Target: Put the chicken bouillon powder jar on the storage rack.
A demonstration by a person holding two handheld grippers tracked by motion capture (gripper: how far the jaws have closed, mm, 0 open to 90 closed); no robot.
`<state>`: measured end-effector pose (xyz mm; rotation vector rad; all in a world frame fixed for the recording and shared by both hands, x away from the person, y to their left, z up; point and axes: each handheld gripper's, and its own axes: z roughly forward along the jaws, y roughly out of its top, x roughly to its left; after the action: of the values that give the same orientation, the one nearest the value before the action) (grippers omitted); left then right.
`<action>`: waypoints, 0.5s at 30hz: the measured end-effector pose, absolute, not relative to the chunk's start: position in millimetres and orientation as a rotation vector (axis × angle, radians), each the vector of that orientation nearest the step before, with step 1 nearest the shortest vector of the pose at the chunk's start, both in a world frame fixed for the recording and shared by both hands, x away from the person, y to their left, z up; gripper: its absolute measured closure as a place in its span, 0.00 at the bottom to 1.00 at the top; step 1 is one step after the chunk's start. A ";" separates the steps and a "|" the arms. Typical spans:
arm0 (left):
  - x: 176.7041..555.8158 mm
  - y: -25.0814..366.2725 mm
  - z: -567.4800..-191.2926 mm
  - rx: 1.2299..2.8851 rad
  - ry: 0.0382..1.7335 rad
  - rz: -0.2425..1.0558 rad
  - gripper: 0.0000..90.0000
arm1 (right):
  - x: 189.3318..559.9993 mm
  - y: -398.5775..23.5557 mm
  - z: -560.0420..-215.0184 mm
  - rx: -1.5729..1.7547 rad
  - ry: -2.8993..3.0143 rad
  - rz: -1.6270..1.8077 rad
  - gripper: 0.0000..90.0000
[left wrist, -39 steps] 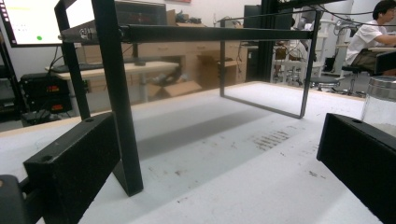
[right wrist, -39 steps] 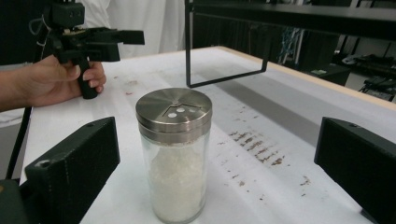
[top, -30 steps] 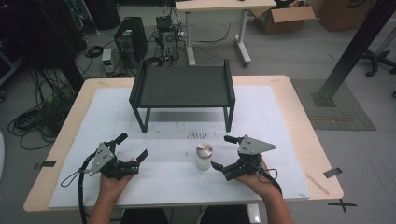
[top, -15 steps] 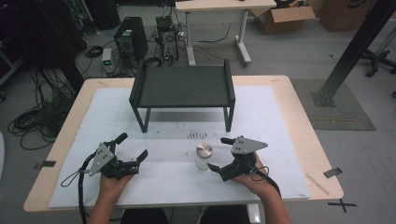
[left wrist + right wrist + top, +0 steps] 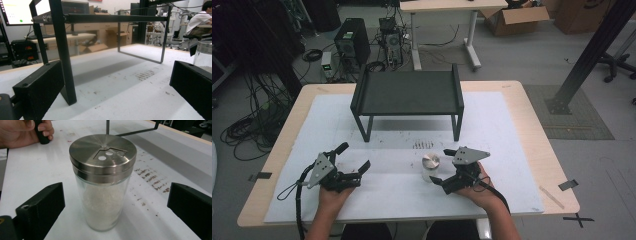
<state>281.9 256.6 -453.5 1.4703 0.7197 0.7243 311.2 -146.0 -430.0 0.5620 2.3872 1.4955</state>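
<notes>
While jaws gape, right gripper (image 5: 443, 168) faces shaker (image 5: 430, 167)

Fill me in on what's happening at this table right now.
A person sits at a white-covered table with a two-jaw gripper in each hand. The right gripper is open and lined up on a clear glass shaker with a steel lid, filled with white grains; its jaws stand on either side of the shaker, not touching it. The left gripper rests open on the table, apart from the shaker. A black metal shelf rack stands farther back, with nothing on it.
</notes>
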 end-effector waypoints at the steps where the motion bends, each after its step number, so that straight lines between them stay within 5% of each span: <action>1: 281.9 256.6 -453.5 1.470 0.719 0.725 0.00 | 312.0 -144.0 -430.6 0.560 2.400 1.483 0.03; 15: 281.6 256.8 -453.6 1.466 0.716 0.726 0.00 | 314.3 -138.9 -435.0 0.565 2.426 1.479 0.13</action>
<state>281.6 256.8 -453.6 1.4658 0.7161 0.7259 314.3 -138.9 -435.0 0.5650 2.4264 1.4786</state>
